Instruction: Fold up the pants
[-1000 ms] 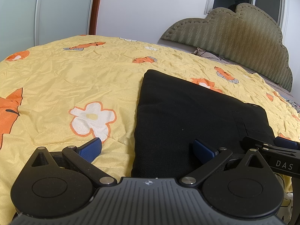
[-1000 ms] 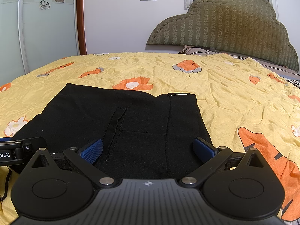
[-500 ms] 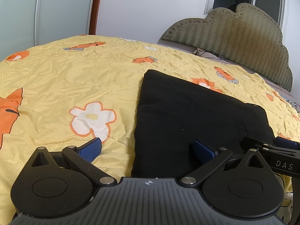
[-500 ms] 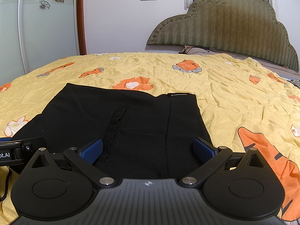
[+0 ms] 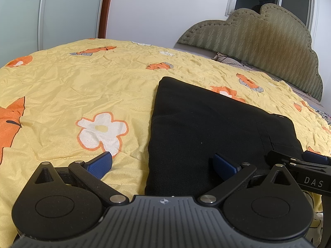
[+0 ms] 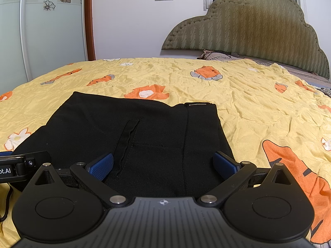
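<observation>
- Nothing has shifted over the last second: both pairs of tongs hover in the same spots and the pants lie just as they did, so I judge the fold is either finished or waiting on my next grasp.
- My left tongs [image 5: 162, 164] are spread wide and hold nothing, straddling the left edge of the pants [image 5: 206, 132].
- The pants rest as a compact black rectangle on the yellow bedspread [image 5: 82, 86], already folded by the look of it.
- My right tongs [image 6: 163, 164] are equally wide and empty, low over the near edge of the pants.
- Beyond the pants stands the headboard [image 6: 258, 31]; nothing blocks either approach.
</observation>
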Demonstrator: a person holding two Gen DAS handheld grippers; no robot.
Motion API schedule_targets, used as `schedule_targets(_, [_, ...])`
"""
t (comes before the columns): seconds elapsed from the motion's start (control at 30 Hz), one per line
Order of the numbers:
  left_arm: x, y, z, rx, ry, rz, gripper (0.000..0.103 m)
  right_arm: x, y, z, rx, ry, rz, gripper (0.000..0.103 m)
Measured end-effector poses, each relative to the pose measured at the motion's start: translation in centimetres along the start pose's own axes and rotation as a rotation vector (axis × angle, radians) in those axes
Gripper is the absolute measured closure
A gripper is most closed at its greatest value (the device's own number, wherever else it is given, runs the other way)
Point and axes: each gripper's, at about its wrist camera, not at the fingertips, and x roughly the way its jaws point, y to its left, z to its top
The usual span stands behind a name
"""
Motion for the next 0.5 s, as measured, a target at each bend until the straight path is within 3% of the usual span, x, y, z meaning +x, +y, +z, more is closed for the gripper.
schedule_targets(0.5, [-0.10,0.04,-0.02,-0.003,-0.002,0.000,0.000,0.01,-0.01,0.00,0.000,0.000,0.000,0.000])
